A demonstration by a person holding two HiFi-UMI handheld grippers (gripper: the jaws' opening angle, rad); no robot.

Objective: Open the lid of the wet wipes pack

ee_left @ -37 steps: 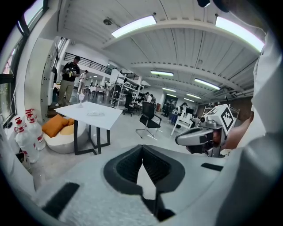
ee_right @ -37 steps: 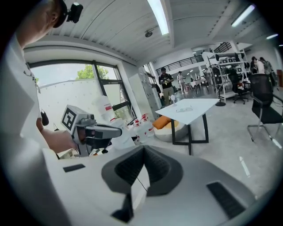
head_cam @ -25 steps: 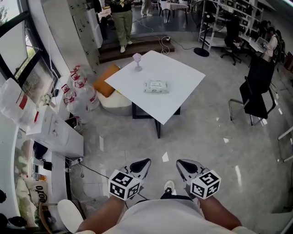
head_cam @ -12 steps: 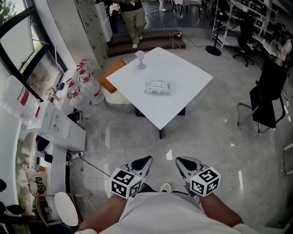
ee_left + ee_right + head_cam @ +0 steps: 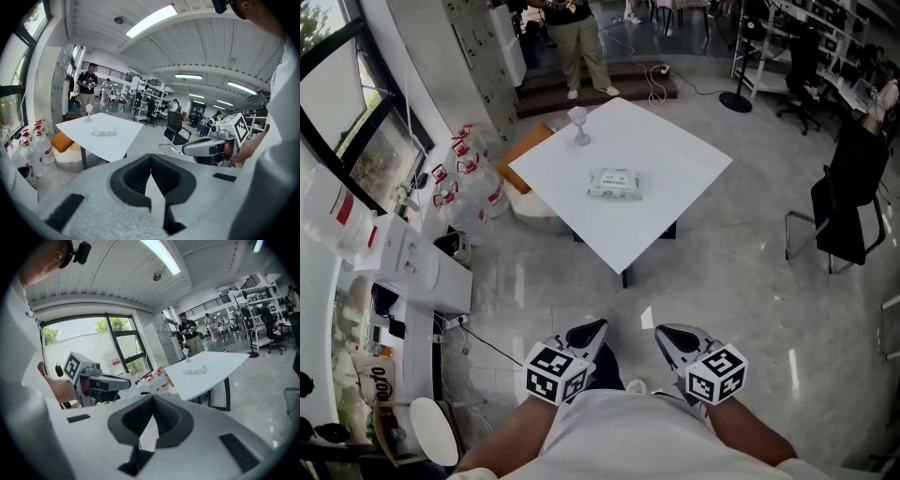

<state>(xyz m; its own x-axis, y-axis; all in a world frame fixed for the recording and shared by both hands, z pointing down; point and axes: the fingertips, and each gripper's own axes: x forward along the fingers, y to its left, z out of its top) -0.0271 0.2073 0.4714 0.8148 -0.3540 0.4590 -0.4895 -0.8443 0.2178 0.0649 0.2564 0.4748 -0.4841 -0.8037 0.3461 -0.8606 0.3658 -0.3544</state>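
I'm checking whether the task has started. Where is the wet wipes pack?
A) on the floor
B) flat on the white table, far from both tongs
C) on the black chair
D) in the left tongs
B: the wet wipes pack lies on the white table; the left tongs and right tongs are shut and empty near the person.

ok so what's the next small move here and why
Probably step up to the white table and bring both grippers toward the wet wipes pack. It lies flat near the table's middle, while the left gripper and right gripper sit close to the body over the floor, well short of the table, jaws together and empty.
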